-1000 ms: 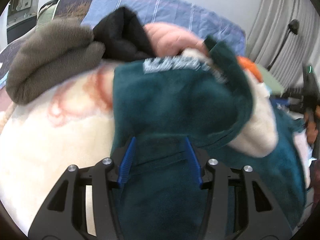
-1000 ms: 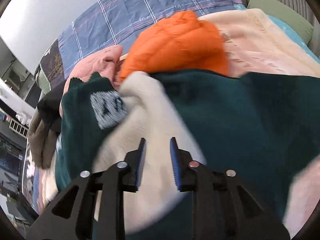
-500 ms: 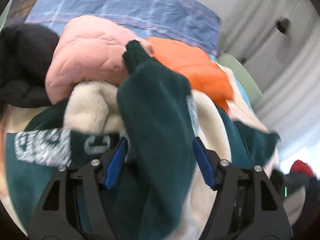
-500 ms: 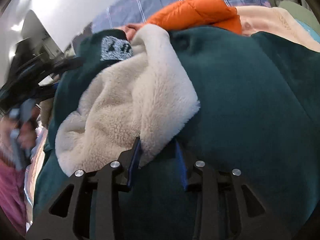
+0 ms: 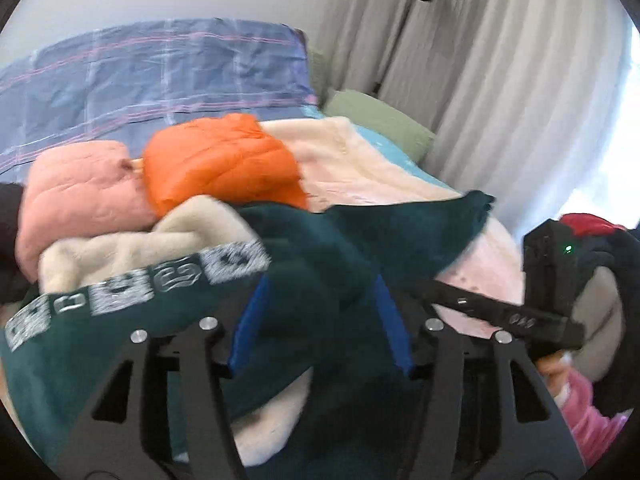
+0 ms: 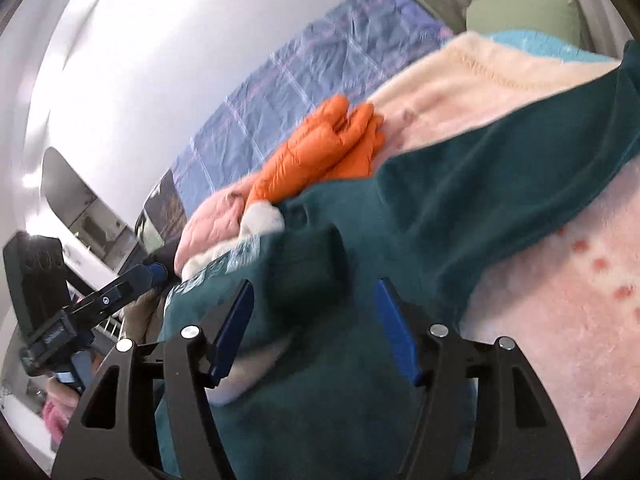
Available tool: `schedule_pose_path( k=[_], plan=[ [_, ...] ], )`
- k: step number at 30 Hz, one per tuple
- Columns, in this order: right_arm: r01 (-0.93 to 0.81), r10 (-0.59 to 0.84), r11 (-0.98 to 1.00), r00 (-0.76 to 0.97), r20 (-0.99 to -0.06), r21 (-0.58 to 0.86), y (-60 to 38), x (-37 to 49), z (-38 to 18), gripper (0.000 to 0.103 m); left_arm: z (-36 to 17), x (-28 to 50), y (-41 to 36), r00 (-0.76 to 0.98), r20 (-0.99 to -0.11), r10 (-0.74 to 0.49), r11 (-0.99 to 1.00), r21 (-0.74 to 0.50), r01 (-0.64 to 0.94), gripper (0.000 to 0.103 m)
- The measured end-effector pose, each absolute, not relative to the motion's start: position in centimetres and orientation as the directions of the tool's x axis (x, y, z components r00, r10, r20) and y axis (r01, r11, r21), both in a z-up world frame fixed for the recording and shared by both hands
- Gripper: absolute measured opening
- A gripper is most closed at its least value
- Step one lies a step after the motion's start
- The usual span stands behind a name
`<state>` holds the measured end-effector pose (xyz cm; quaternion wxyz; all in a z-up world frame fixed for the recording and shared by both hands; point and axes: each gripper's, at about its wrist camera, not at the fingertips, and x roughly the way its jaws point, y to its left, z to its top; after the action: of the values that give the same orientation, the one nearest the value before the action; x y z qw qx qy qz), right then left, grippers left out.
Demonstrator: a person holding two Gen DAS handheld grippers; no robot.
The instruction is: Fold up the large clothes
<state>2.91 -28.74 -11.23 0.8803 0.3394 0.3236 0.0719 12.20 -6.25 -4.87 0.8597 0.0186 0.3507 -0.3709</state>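
The left tongs (image 5: 320, 320) stand wide apart at the bottom of their frame, blue pads (image 5: 246, 330) either side of a fold of the dark green fleece garment (image 5: 332, 264) without pinching it. The right tongs (image 6: 314, 326) are likewise spread — green cloth (image 6: 420, 208) lies between the fingers, ungripped.

The garment sprawls across the middle of both views on the bed, its cream sherpa lining (image 5: 140, 240) turned out at left centre and a band of pale lettering (image 5: 132, 292) below that. Just behind it, toward the upper left, sit an orange puffer jacket (image 5: 220, 164) and a pink quilted one (image 5: 80, 188), touching each other. A pale pink blanket (image 6: 560, 280) covers the bed under the garment; a blue plaid quilt (image 5: 152, 76) lies beyond. Grey curtains (image 5: 500, 80) fill the upper right.
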Motion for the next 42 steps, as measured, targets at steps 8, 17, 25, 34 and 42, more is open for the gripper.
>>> schedule_pose_path(
  k=[8,17,25,34,42],
  plan=[
    [0.053,0.412,0.836,0.597,-0.688,0.546,-24.8,8.3,-11.4,0.098,-8.5,11.0,6.9,0.631,-0.685,-0.364,0.918,-0.149,0.368,0.070],
    [0.076,0.355,0.842,0.667,-0.655,0.534,-21.9,10.7,-8.8,0.008,-10.8,8.9,20.7,0.691,-0.709,-0.142,0.986,-0.162,0.037,0.072],
    [0.165,0.174,0.905,0.699,-0.694,0.392,-23.3,5.7,-8.8,0.008,-10.9,9.4,19.9,0.705,-0.691,-0.162,0.984,-0.165,0.065,0.070],
    [0.197,0.244,0.877,0.602,-0.760,0.438,-24.2,4.4,-13.5,0.018,-12.1,13.3,19.1,0.666,-0.730,-0.151,0.988,-0.133,0.078,0.070],
    [0.066,0.227,0.921,0.712,-0.665,0.384,-20.9,4.9,-9.4,0.030,-12.9,22.2,20.5,0.598,-0.746,-0.294,0.935,-0.355,0.017,0.017]
  ],
)
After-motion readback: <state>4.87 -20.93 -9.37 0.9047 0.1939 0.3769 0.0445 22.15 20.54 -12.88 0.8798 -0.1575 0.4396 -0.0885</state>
